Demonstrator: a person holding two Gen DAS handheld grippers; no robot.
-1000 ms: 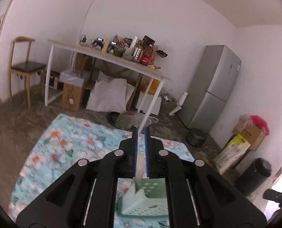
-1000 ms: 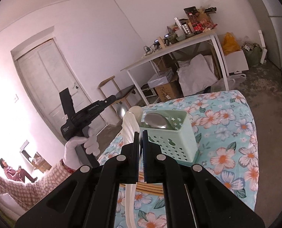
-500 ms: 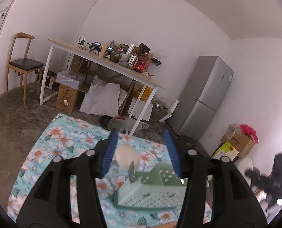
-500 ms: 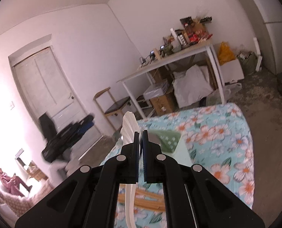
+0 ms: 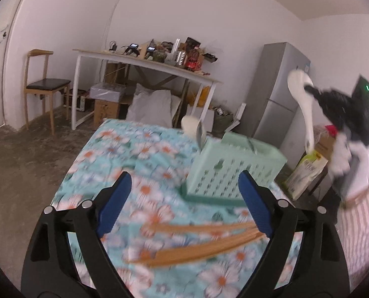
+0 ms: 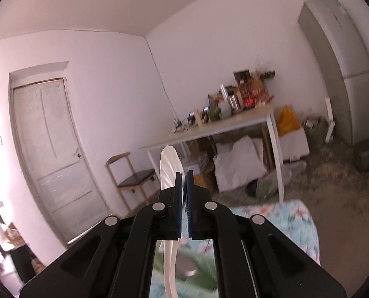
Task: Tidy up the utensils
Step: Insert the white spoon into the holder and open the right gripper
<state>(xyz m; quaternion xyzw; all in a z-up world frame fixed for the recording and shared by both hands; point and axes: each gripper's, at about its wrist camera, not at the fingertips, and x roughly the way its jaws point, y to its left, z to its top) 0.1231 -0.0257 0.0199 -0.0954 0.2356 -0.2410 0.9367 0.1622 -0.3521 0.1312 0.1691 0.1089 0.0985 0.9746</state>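
A mint green utensil basket (image 5: 236,166) stands on the floral cloth (image 5: 134,154). A white spoon (image 5: 190,125) and a metal spoon (image 5: 200,134) stick out of its far left corner. Several wooden chopsticks (image 5: 197,243) lie on the cloth in front of the basket. My left gripper (image 5: 183,198) is open and empty above the chopsticks. My right gripper (image 6: 183,181) is shut on a white spoon (image 6: 168,166), bowl up; it also shows in the left wrist view (image 5: 302,99), raised to the right of the basket. The basket shows blurred below the right gripper (image 6: 197,270).
A white table (image 5: 144,62) loaded with clutter stands by the far wall, with boxes and a white sack (image 5: 149,106) under it. A wooden chair (image 5: 44,87) is at the left, a grey fridge (image 5: 276,92) at the right. A door (image 6: 50,154) is on the left wall.
My left gripper has let go of the white spoon into the basket, opened wide and pulled back over the chopsticks. My right gripper has lifted its white spoon up and away from the basket.
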